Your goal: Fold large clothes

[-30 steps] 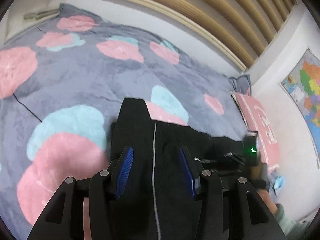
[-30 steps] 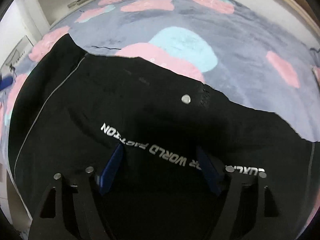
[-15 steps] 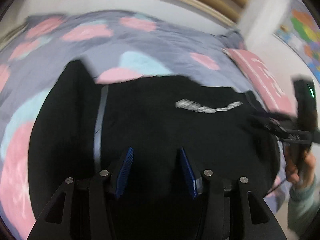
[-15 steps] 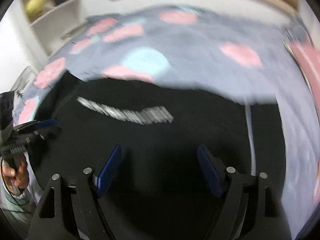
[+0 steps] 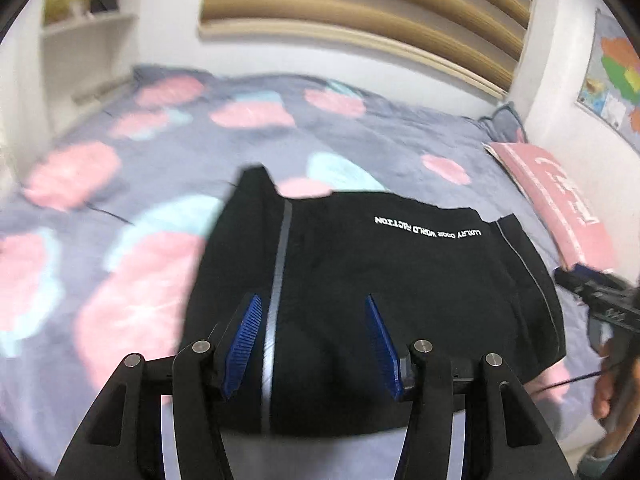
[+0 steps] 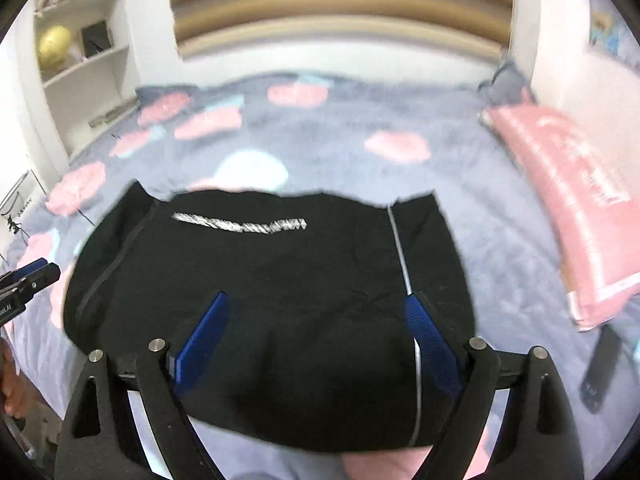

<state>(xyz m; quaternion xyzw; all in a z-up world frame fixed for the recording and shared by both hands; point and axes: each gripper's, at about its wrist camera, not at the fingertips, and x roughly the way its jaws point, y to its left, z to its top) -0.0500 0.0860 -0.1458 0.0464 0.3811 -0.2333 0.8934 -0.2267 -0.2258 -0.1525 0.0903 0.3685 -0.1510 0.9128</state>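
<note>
Hovering with both sets of fingers spread wide and empty, left gripper (image 5: 312,344) and right gripper (image 6: 316,344), I should pinch the folded black garment's (image 5: 380,280) near corners on the bed (image 5: 120,184) evenly.

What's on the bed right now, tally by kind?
Black folded garment with white lettering: 1
Pink rectangular pillow with white print: 1
Dark flat remote-like object (blurred, cannot identify): 1
Total: 3, all lying on the grey bedspread with pink and blue patches.
</note>
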